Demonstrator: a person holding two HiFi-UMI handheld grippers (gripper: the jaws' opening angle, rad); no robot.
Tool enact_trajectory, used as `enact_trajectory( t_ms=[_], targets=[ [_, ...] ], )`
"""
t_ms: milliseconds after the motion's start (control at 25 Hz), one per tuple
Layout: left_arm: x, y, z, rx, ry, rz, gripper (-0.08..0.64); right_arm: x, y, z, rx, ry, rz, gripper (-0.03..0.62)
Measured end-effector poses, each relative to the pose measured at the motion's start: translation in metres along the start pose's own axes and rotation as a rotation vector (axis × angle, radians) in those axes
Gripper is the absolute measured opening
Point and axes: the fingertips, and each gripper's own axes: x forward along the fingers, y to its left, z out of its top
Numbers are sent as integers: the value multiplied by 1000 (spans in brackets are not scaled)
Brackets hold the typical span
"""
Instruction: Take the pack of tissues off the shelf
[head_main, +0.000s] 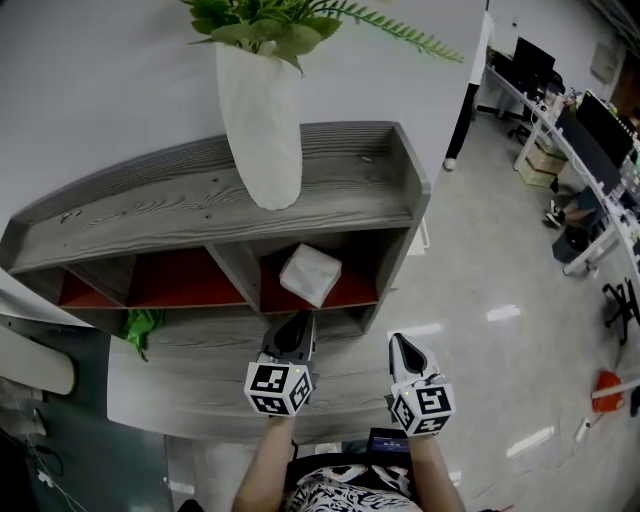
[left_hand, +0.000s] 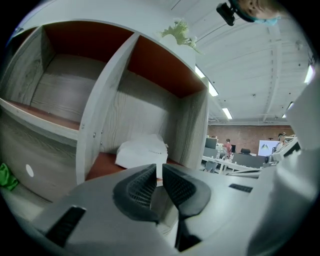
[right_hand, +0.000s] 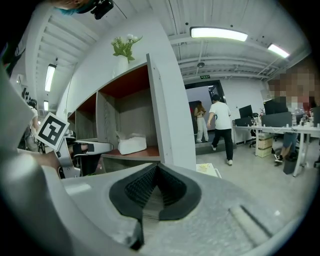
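**Open office, grey shelf: both claws shut, tissues not yet touched**

Glossy office floor; desks with monitors (head_main: 590, 120) far right. A grey wooden shelf (head_main: 180, 195) with red-backed compartments stands against a white wall, with a white vase (head_main: 260, 120) of greenery on top.

Left gripper (head_main: 300, 322): jaws all but together, only a thin slit between the ribbed pads, nothing in it. It sits just in front of the right-hand compartment and touches nothing.

Right gripper (head_main: 397, 342): pads pressed together, empty, to the right of the shelf's end panel.

Pack of tissues (head_main: 310, 274): white, lying skewed on the floor of the right-hand compartment, apart from both claws.

Only the head view shows the vase and both claws together. The left gripper view looks straight into the compartment, and its jaws cut off the pack's near edge. The right gripper view shows people (right_hand: 220, 122) walking at a far doorway and the left marker cube (right_hand: 51, 131). Print on the pack is too small to read. Green leaves (head_main: 140, 328) low on the left are partly hidden.
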Motion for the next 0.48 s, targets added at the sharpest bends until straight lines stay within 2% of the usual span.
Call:
enact_trajectory(
  t_ms=[40, 80, 200, 480],
  targets=[
    [4, -2, -1, 0, 4, -6, 26, 2, -2, 0, -2, 4, 0, 5],
    [7, -3, -1, 4, 6, -8, 73, 3, -4, -1, -3, 8, 0, 5],
    [17, -3, -2, 38, 24, 11, 150, 9, -8, -3, 1, 20, 3, 5],
    [32, 4, -5, 137, 87, 82, 221, 31, -13, -2, 13, 35, 39, 5]
  ],
)
